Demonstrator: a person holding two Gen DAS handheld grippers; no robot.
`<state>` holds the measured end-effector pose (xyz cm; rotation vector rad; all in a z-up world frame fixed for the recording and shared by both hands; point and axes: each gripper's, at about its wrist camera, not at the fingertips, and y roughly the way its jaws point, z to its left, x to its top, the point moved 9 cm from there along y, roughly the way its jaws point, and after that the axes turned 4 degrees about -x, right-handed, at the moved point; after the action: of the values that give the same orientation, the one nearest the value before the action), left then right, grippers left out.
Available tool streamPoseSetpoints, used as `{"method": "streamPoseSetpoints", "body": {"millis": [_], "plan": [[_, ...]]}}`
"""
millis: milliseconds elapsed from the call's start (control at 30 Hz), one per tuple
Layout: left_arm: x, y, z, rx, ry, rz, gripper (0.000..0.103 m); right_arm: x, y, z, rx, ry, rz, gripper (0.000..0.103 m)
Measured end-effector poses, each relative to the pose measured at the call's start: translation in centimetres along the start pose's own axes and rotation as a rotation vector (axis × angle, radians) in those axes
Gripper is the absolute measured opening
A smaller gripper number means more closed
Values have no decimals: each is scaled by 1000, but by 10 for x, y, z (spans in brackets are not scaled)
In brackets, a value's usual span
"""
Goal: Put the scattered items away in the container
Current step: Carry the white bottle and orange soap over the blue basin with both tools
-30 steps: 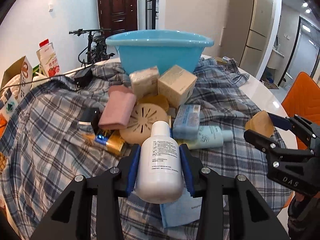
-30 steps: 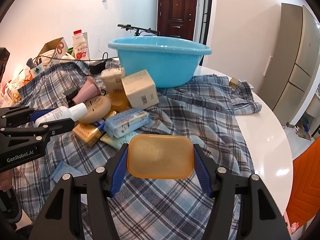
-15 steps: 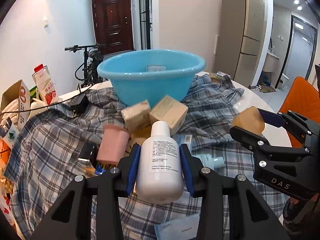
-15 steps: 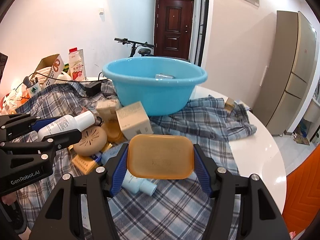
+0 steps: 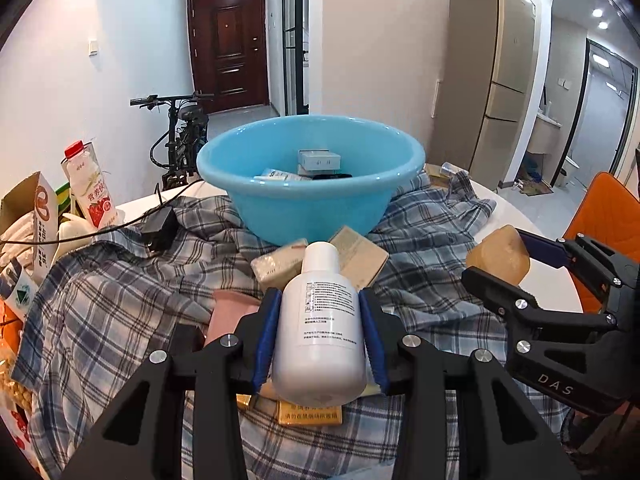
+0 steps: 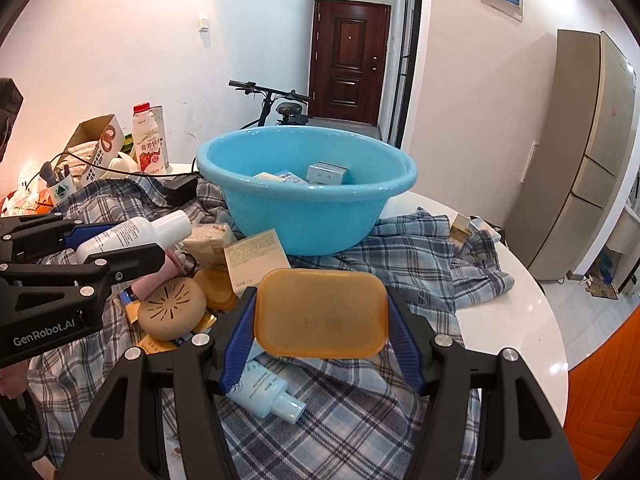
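Two grippers hang short of the blue basin (image 5: 312,204), above the plaid cloth (image 5: 120,300): the left gripper (image 5: 320,332) clamps a white bottle (image 5: 320,320), the right gripper (image 6: 320,326) clamps an orange soap box (image 6: 320,316). Several small boxes (image 6: 326,172) lie inside the basin.

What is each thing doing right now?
Left hand-held gripper: shut on white bottle.
Right hand-held gripper: shut on orange soap box.
Blue basin: upright, boxes inside.
Blue tube: lying on plaid cloth.
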<state>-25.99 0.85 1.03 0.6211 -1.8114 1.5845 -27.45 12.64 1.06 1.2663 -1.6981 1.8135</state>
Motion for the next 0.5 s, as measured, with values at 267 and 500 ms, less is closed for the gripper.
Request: {"method": "streamPoseSetpoints", "body": {"millis": [267, 500], "plan": [[23, -3, -1, -12, 12, -21, 42, 17, 7, -3, 2, -10, -10, 60], [46, 0, 4, -2, 13, -38, 42, 41, 11, -9, -9, -25, -36, 60]]}}
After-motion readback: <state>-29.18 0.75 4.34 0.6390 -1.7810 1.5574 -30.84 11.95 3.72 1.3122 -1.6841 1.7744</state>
